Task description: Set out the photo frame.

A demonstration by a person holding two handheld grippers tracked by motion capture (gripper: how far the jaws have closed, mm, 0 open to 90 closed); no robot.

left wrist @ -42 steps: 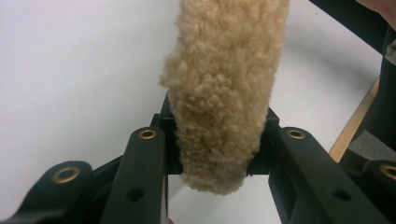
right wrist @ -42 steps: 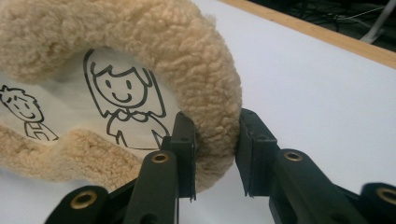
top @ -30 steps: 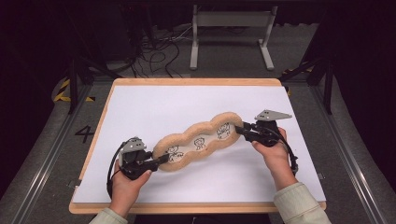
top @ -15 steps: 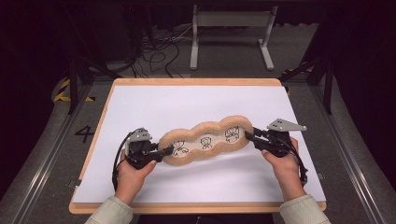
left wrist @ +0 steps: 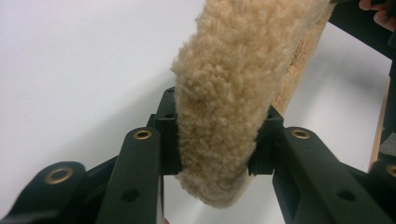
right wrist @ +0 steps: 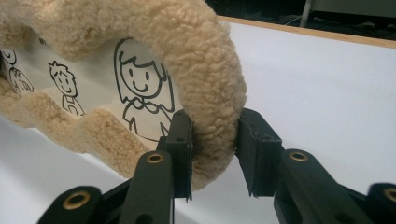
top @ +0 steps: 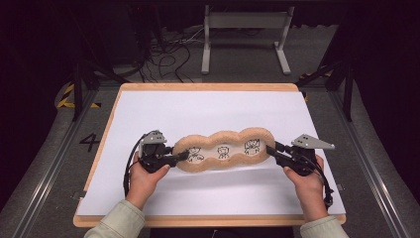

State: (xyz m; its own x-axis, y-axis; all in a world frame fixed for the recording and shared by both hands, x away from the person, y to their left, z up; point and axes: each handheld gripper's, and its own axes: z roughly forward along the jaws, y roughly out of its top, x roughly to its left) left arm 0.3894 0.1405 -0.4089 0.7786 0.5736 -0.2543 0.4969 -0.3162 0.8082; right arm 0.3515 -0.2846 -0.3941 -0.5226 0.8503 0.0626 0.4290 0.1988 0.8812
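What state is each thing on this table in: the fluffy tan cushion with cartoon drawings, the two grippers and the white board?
Fluffy tan cushion with cartoon drawings: held at both ends, drawings facing up.
Left gripper: jaws clamped on the cushion's fleecy rim.
Right gripper: jaws clamped on the opposite rim.
White board with wooden edge: flat, bare around the cushion.

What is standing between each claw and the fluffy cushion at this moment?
Nothing visible. The left claw is shut on the left end of the fluffy cushion, and the right claw is shut on its right end. The white board around it is bare.
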